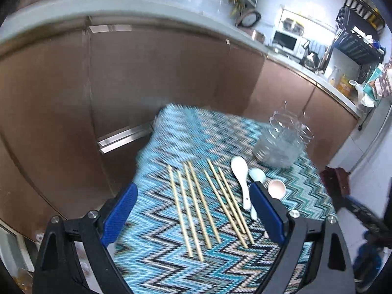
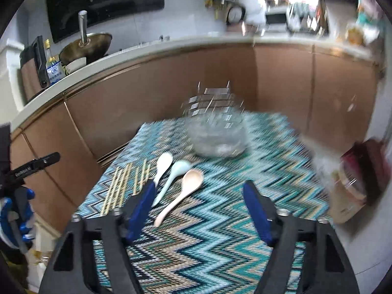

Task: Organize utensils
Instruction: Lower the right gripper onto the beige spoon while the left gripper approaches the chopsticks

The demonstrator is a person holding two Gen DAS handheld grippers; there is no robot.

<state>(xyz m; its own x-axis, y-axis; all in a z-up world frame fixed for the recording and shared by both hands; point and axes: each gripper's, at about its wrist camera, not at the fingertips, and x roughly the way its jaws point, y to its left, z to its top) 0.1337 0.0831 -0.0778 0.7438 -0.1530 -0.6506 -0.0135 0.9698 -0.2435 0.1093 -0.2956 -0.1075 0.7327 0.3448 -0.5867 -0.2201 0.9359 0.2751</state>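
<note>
We see a worktop (image 1: 171, 132) covered by a woven zigzag cloth (image 2: 220, 220) in teal, black and cream, set in front of brown kitchen cabinets (image 1: 159, 73) that carry a pale counter (image 1: 122, 2). On that counter, at the far left in the right wrist view, stand a wok (image 2: 85, 45) and a bottle with a blue-and-white label (image 2: 52, 69); its writing is too small and blurred for us to read. A clock (image 1: 248, 19) and a white microwave (image 1: 285, 40) sit far right, beside a black dish rack (image 1: 355, 46).

The chopsticks (image 1: 196, 205) lie flat on the cloth in a loose row at near left. Just right of them lie three spoons side by side: a white spoon (image 2: 163, 165), a pale blue spoon (image 2: 175, 174) and a pink spoon (image 2: 186, 186). Beyond the spoons, at the far right of the cloth, stands a clear glass holder (image 2: 216, 134) with a wire frame above it, blurred in both views.

Our left tongs (image 1: 193, 196) are spread wide above the chopsticks and hold nothing. Our right tongs (image 2: 199, 191) are likewise wide open and empty, near the spoon handles.
</note>
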